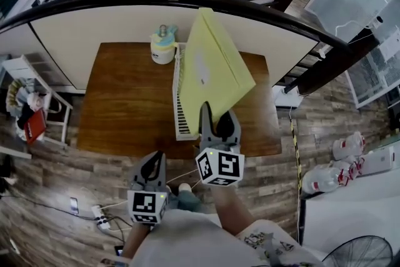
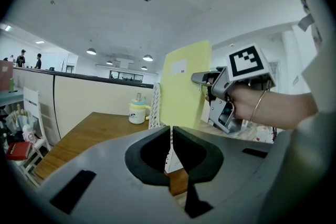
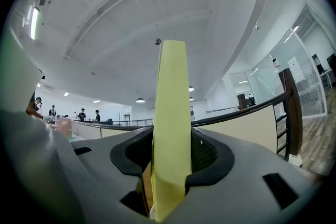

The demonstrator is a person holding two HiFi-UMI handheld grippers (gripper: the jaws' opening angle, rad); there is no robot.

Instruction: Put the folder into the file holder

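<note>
Folder raised, not yet filed.
The right claw (image 1: 216, 114) grips the yellow folder (image 1: 214, 62) by its near corner, over the white file holder (image 1: 179, 100) just ahead; slotting in remains. The left claw (image 1: 152, 164) is closed, empty.

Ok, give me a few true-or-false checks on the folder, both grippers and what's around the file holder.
1. The right gripper is shut on the yellow folder. True.
2. The left gripper grips the folder too. False: its jaws are together with nothing between them, and it is clear of the folder.
3. The folder lies flat on the table. False: the right gripper holds it up in the air, tilted, by the white file holder.
4. A white cup with a teal lid stands on the table beside the far end of the file holder. True.
</note>
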